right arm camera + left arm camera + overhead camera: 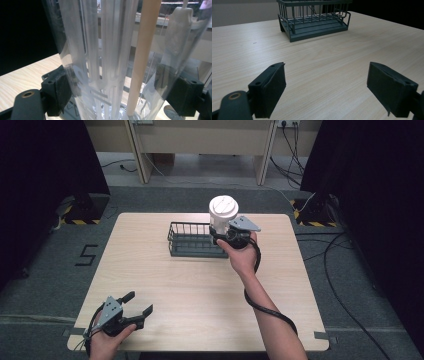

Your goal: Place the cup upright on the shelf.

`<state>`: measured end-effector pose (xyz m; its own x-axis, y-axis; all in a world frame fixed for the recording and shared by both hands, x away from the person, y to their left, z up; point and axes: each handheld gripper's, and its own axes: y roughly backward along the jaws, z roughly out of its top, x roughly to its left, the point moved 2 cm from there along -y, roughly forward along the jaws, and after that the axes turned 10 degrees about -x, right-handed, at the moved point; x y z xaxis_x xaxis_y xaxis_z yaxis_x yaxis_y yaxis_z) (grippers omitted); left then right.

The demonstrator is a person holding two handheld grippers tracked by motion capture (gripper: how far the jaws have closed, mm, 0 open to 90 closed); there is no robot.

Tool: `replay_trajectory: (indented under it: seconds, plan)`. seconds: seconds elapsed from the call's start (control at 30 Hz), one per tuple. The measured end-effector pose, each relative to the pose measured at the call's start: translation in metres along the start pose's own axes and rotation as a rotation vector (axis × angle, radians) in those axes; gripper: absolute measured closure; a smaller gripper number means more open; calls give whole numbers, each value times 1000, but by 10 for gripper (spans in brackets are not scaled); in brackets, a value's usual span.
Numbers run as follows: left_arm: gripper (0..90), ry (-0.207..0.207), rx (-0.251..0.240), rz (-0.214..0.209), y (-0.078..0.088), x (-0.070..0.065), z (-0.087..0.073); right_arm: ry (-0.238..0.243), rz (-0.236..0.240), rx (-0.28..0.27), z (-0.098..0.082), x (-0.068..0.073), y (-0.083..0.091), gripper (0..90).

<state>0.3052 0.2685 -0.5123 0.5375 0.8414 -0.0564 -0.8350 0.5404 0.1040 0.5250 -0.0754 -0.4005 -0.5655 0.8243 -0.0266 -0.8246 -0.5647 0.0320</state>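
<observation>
The clear plastic tumbler (220, 222) with a white lid (223, 208) is in my right gripper (226, 236), which is closed on its lower body; I hold it upright above the right end of the dark wire basket (192, 240). In the right gripper view the 2 black pads (58, 93) press on both sides of the transparent wall of the tumbler (112, 62), and inside it I see white ribbed parts and a beige stick (143, 55) that stands almost upright. The basket is on the far middle part of the light wooden desk (200, 295); whether the tumbler touches it I cannot tell. My right hand (242, 255) is just beside the near right corner of the basket. My left gripper (137, 307) is near the left front corner of the desk, well apart from the basket, with its jaws wide and nothing between them. In the left gripper view the basket (313, 21) stands farther away on the desk (324, 62), with no thing visible inside.
</observation>
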Motion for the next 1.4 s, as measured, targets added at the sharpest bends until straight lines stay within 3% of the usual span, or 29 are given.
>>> replay_trajectory:
  seconds: [0.8,1.4]
  plan:
    - [147,1,-1,-2,0,1,0,-22,-15,37,-2,-2,-43,185]
    - [148,3,0,-3,0,1,0,-50,-26,89,-21,-1,-66,185]
